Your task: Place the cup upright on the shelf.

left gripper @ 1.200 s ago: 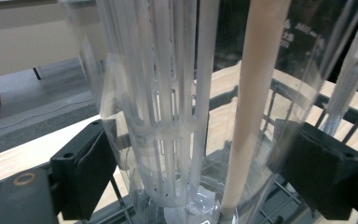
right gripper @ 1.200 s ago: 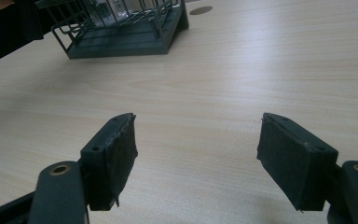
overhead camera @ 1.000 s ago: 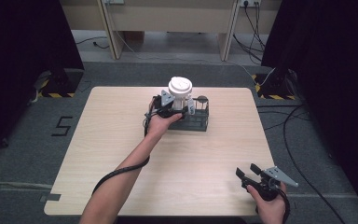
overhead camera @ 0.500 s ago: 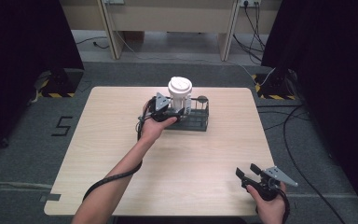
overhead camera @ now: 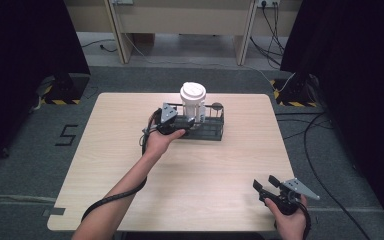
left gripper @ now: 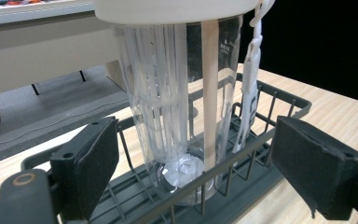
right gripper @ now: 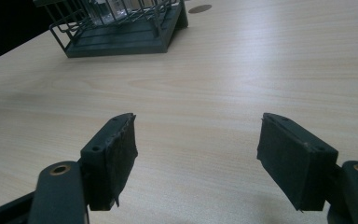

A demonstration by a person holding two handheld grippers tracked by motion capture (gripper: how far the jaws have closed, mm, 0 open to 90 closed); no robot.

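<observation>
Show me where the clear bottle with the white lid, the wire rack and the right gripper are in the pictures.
clear bottle (left gripper: 177,93), left gripper view, on its transparent wall.
wire rack (overhead camera: 215,131), high view, on its dark right end.
right gripper (overhead camera: 266,182), high view, midway between the tips of its open jaws.

The high view looks forward and down over the whole desk (overhead camera: 190,165). The left gripper view sits close against the wire rack (left gripper: 242,158); the right gripper view faces it from farther off.
</observation>
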